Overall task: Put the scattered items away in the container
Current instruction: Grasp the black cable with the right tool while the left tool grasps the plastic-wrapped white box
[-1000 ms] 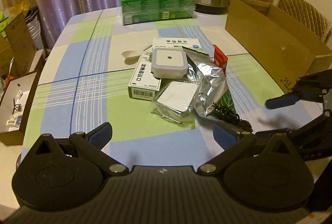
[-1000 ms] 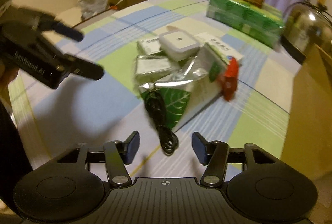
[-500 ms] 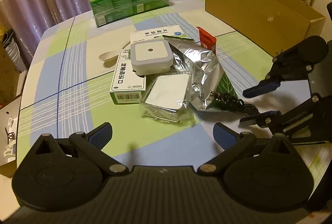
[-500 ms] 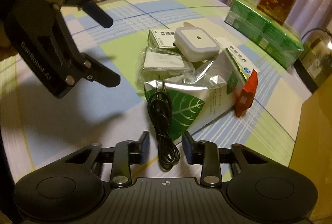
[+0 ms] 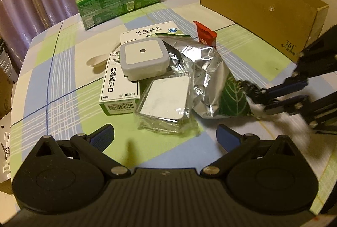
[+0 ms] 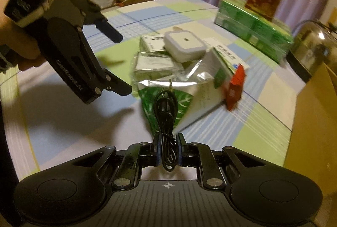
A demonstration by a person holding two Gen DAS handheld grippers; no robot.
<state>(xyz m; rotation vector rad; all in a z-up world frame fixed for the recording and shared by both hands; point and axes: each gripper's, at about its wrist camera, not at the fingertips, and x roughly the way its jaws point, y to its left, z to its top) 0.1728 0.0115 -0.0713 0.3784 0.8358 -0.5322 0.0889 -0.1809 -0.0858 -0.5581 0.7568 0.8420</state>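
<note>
The coiled black cable [image 6: 166, 113] lies draped over the leaf-printed foil pouch [image 6: 168, 98], at the side of the heap nearest the table's [image 6: 69, 113] near edge. Its bundled strands run between the fingers of the right gripper [image 6: 167, 150], whose jaws are drawn in close, pressing the bundle on both sides; one loop end hangs out behind the pads.

To lift well, the grip should take all the strands, not just an outer loop, or the coil may unravel and trail. The cable rests on slippery foil, so a straight upward lift seems wiser than a drag, which could pull the pouch and the red sachet [image 6: 234, 88] along. The plug tips point toward the heap and could catch on the pouch's fold.

The cardboard box [image 5: 263, 4], open-topped, stands along the table's right edge, well apart from the heap; the cable should clear its wall before release.

The left gripper [image 5: 166, 135] hovers with jaws wide apart, holding nothing, facing the wrapped white square [image 5: 166, 100], the white night-light [image 5: 143, 56] and the medicine boxes [image 5: 118, 88] beneath. It could steady the pouch if that shifts.
</note>
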